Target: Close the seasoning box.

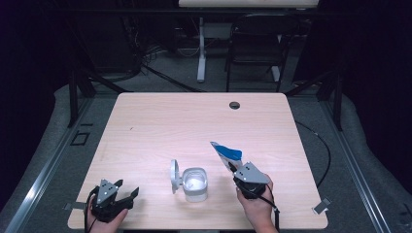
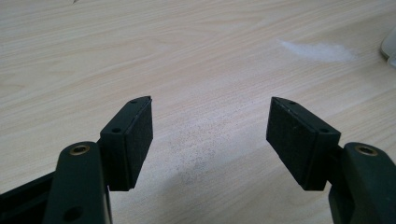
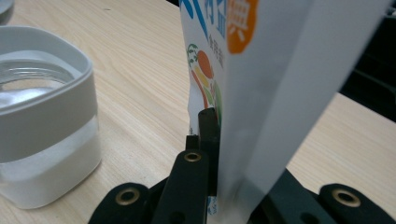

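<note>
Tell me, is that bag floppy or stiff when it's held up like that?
Probably a bit of both. The bag is clamped at one end in the right gripper and sticks up and away without drooping, so it seems fairly stiff. It looks thin and flat in the right gripper view, so it is likely light and could bend or crinkle if pushed.

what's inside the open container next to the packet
The container holds a white powder or grain, visible through its clear lower wall. Its hinged lid stands open at its left. How deep the fill goes is hidden by the grey rim band.
</note>
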### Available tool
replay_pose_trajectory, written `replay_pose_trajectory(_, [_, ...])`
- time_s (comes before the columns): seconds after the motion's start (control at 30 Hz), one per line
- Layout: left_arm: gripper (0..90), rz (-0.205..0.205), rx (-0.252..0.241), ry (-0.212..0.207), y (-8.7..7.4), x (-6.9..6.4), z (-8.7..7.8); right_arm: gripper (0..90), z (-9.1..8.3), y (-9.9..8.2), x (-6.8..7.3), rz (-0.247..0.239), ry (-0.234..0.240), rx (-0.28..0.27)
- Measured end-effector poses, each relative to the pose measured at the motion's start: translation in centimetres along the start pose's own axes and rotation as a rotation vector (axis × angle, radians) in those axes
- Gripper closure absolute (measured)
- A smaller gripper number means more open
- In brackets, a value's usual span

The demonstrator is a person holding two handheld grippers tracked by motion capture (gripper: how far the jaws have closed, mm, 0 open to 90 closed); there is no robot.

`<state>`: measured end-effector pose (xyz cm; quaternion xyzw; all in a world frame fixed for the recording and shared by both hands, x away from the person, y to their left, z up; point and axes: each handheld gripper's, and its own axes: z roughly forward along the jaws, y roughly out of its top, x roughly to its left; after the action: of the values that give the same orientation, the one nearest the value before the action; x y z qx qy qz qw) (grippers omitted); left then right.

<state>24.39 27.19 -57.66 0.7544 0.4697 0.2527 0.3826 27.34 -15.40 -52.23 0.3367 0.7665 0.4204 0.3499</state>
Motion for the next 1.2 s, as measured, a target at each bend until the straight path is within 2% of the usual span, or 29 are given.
replay_pose_trajectory(0.5, [32.2, 0.005, 0.0, -0.002, 0.0, 0.1, 0.0, 90.0, 1.4, -2.0, -2.4, 0.123, -0.075, 0.094])
replay_pose_trajectory(0.7, [32.2, 0.002, 0.001, -0.002, 0.0, 0.0, 0.0, 89.8, 1.8, -2.5, -3.2, 0.192, -0.078, 0.113])
replay_pose_trajectory(0.97, [32.2, -0.001, 0.004, -0.002, 0.0, 0.0, 0.0, 89.2, 2.0, -3.3, -4.0, 0.236, -0.085, 0.15])
replay_pose_trajectory(1.2, [32.2, 0.0, 0.005, -0.003, 0.0, 0.0, 0.0, 88.5, 2.1, -3.6, -4.2, 0.24, -0.085, 0.166])
